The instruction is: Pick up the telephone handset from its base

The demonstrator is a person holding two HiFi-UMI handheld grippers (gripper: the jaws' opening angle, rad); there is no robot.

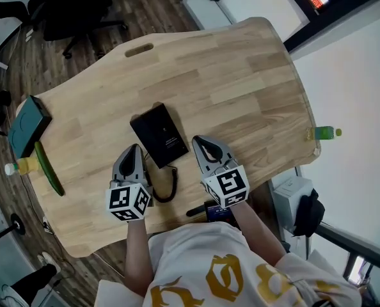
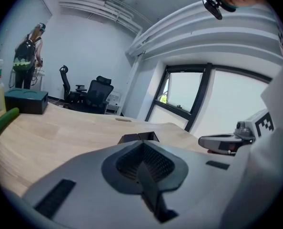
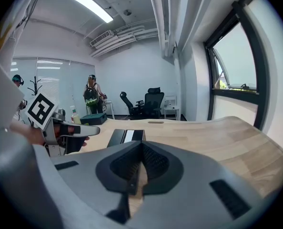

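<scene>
Right, the black flat rectangular telephone lay in the middle of the pale wooden table, its handset not told apart from the base from above. Its black coiled cord curled back toward the near edge, between the two grippers.

The left gripper hung just beside the phone's near left corner, jaws pressed together with nothing in them. The right gripper sat just off the phone's near right side. Its tips met too, and nothing was caught between them.

Edges next. The near rim ran under both hands. On the left rim sat a teal box, a long dark green object and a bottle of yellow liquid, all well apart from the phone. A green bottle sat at the right rim. Beyond the phone there was wide bare wood up to an oblong slot near the far edge.

Around the table lay a dark plank floor with black office chairs. The right gripper view caught a person with a backpack standing far off.
</scene>
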